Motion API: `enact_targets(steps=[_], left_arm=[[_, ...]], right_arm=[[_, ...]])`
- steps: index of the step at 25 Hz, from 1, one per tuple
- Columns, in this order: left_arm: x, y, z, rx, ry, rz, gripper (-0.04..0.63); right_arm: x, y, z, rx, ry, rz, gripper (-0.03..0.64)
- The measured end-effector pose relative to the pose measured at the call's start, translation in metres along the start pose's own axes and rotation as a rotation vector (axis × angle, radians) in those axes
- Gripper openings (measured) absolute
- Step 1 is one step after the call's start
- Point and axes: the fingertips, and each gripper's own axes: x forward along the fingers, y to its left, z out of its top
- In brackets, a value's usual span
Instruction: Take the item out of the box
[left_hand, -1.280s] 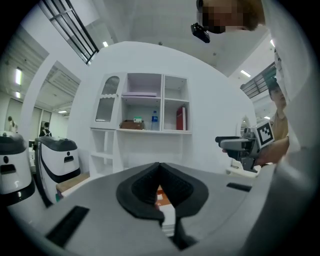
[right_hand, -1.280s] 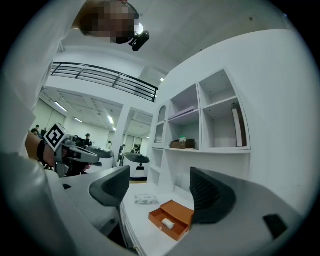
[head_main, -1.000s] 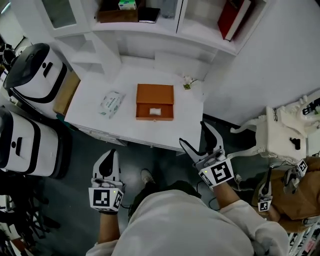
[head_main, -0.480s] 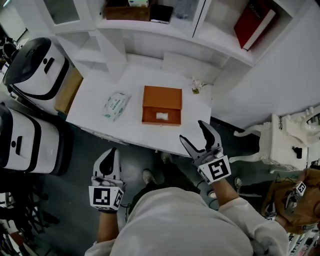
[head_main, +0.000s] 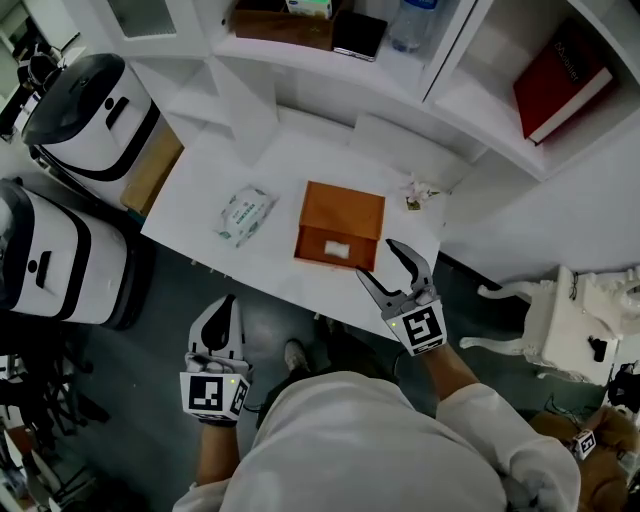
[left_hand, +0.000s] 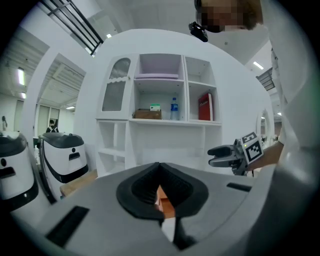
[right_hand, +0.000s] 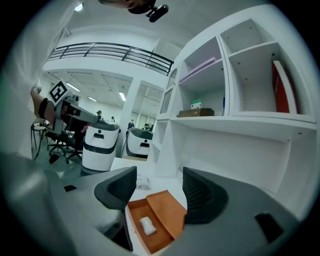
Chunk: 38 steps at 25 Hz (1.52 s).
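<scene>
White bench under shelves: orange box sits open, with a small white item lying in its near compartment. Right tool hovers at the box's near edge, jaws apart and closing, nothing between them. Left tool hangs low off the bench, jaws together, empty.

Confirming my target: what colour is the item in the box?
The item is white, box orange; best in the right gripper view.

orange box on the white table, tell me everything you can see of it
The flat rectangular orange box looks like stiff card with a plain lid. Its shallow drawer is slid out toward the person, open on top, holding a small white item. It lies flat near the front edge of the white table, touching nothing else.
</scene>
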Motion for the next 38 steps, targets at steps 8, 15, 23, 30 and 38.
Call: enact_targets(steps=[8, 15, 23, 30, 38], left_arm=[[0.014, 0.012, 0.001, -0.01, 0.006, 0.056, 0.005], [0.016, 0.025, 0.0, -0.02, 0.018, 0.093, 0.005], [0.018, 0.039, -0.004, -0.029, 0.036, 0.133, 0.005], [0.015, 0.049, -0.011, -0.038, 0.055, 0.173, 0.005], [0.004, 0.061, -0.019, -0.055, 0.079, 0.243, 0.005]], right_arm=[[0.048, -0.001, -0.039, -0.147, 0.032, 0.117, 0.291], [0.074, 0.007, -0.085, -0.2, 0.16, 0.191, 0.288], [0.104, 0.017, -0.139, -0.256, 0.284, 0.285, 0.272], [0.125, 0.025, -0.18, -0.292, 0.38, 0.36, 0.256], [0.145, 0.035, -0.218, -0.336, 0.473, 0.445, 0.25]])
